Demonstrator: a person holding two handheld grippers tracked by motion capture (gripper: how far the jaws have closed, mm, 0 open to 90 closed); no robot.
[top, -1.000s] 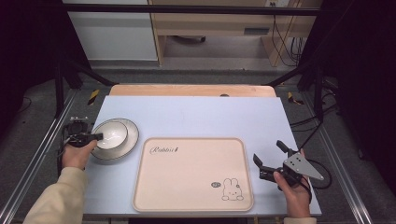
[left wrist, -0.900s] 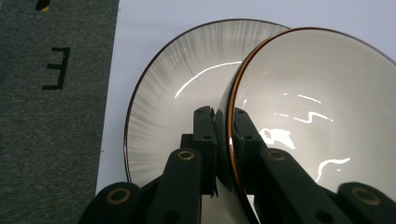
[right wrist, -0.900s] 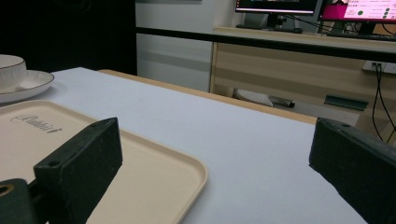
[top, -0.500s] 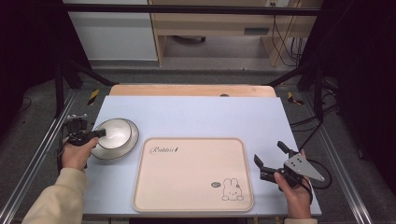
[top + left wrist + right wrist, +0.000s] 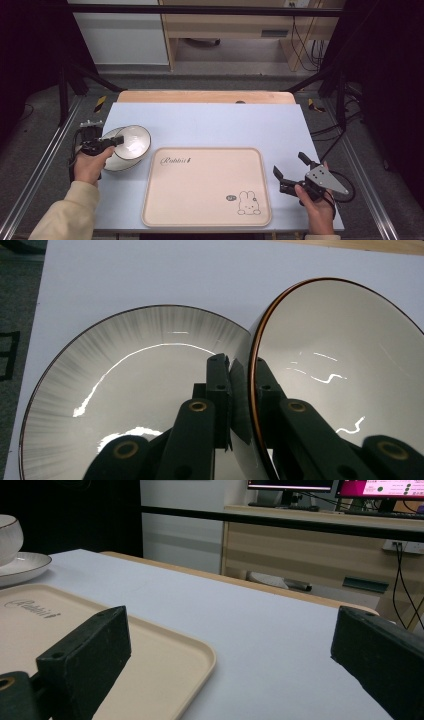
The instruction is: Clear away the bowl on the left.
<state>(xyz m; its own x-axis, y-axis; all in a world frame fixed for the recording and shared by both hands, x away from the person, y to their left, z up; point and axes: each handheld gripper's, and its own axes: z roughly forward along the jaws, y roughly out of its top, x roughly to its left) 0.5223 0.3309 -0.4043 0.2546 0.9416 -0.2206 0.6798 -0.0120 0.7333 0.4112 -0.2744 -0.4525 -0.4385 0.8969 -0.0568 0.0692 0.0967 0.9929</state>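
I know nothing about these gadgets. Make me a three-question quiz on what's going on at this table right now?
1. True or false: the left gripper is clamped on the bowl rim.
2. The bowl is: A) flat on the tray, B) tilted above the plate, C) upside down on the table.
3. Fill in: the right gripper jaws are ____.

Key: 1 true; 2 B; 3 open, holding nothing.
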